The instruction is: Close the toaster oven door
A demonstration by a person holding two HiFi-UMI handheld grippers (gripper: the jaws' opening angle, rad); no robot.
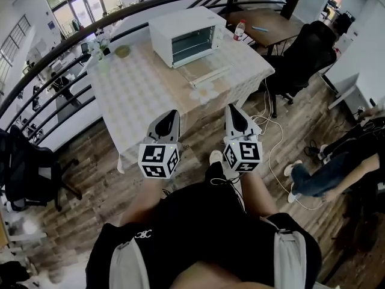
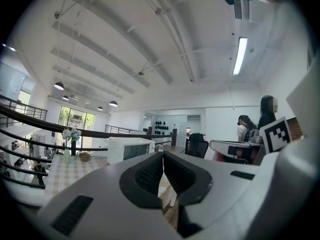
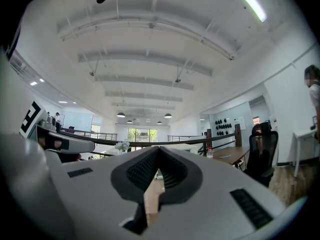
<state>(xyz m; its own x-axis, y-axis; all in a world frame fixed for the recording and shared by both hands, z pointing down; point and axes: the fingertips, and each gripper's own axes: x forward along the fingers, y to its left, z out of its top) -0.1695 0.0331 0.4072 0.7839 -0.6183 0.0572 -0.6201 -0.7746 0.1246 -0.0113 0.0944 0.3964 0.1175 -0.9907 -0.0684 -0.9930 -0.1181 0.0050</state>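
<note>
A white toaster oven [image 1: 186, 36] stands at the far side of a table with a pale checked cloth [image 1: 150, 89]. Its glass door [image 1: 194, 44] stands upright against the front. In the left gripper view the toaster oven [image 2: 131, 149] shows ahead, beyond the jaws. Both grippers hang low in front of my knees, well short of the table and apart from the oven. My left gripper [image 1: 171, 115] [image 2: 163, 157] is shut with nothing in it. My right gripper [image 1: 234, 109] [image 3: 159, 152] is also shut and empty, its jaws touching.
On the cloth lie a flat light tray [image 1: 206, 74] and a flower-shaped mat [image 1: 204, 93]. A vase of flowers [image 1: 99, 48] and a small bowl [image 1: 123, 51] stand at the back left. A bottle [image 1: 239, 30], a black chair [image 1: 307, 56], floor cables [image 1: 274, 149] and a curved railing [image 1: 72, 35] surround the table.
</note>
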